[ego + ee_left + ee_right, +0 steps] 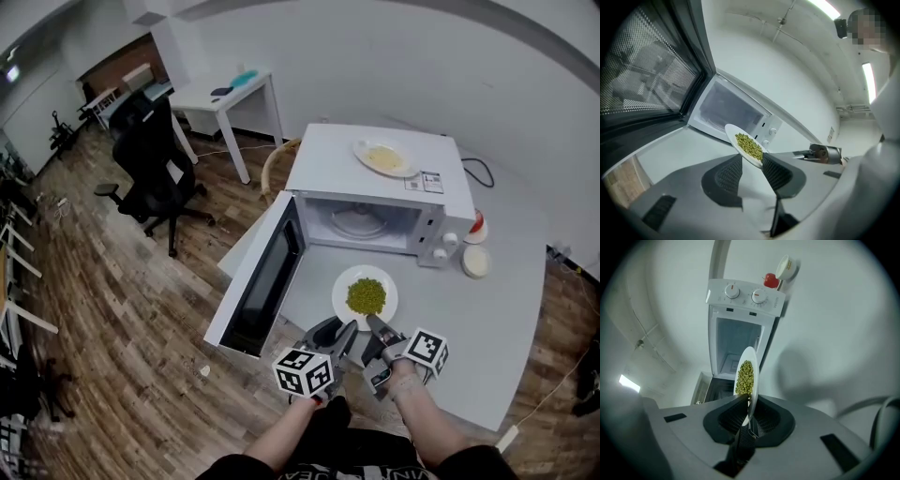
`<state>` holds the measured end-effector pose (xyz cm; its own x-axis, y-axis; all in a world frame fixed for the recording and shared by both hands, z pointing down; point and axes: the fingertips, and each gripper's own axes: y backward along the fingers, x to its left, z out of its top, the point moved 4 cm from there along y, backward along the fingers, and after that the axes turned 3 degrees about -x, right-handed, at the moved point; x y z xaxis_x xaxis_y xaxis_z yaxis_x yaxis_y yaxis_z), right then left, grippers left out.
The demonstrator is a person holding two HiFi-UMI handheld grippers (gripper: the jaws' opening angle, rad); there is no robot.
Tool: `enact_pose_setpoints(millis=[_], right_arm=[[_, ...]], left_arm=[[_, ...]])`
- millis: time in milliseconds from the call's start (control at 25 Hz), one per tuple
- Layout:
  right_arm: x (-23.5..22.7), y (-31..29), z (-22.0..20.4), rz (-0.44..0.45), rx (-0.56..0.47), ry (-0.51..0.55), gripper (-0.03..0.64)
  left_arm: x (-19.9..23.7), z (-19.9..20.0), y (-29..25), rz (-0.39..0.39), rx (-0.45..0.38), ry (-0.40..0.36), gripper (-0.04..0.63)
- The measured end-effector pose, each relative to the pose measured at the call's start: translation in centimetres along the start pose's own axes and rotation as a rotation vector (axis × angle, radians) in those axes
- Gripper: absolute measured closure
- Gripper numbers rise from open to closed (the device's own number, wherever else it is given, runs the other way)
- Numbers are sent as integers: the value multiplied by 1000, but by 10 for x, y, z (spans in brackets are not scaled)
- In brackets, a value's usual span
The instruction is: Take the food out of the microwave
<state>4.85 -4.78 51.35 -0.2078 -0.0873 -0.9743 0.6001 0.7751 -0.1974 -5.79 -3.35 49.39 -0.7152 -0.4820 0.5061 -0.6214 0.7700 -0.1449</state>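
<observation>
The food, a white plate of green peas (387, 284), is outside the microwave (375, 141), just in front of its open mouth and over the table (487, 319). The door (267, 272) hangs wide open to the microwave's left. Inside, only the glass turntable (359, 223) shows. A second plate (361, 147) with pale food lies on top of the microwave, untouched.

Both tools meet at the plate's rim on the side away from the microwave. The right hand-held gripper (380, 336) is clamped on that rim: in its own view the plate runs edge-on between the 2 pads, which press it from both sides. The left hand-held gripper (339, 336) has its jaws parted, with the rim sitting between them against 1 jaw and bare table showing in the gap, so it seems to bracket the plate, not pinch it.

Judging by this, the removal itself is done and the step in hand is setting the plate down or letting go. Whether the plate rests on the table or is held just above it cannot be told. The next move calls for keeping the plate level so the loose peas do not roll, confirming it bears on the table, then opening the right jaws and drawing both tools straight back, away from the microwave. The door is not yet shut.
</observation>
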Motion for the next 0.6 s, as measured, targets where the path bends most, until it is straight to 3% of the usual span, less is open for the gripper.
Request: enact_pose_setpoints(millis=[600], right_arm=[[6, 85, -25, -10, -9, 16, 563]], left_arm=[[-70, -27, 46, -18, 0, 9, 468]])
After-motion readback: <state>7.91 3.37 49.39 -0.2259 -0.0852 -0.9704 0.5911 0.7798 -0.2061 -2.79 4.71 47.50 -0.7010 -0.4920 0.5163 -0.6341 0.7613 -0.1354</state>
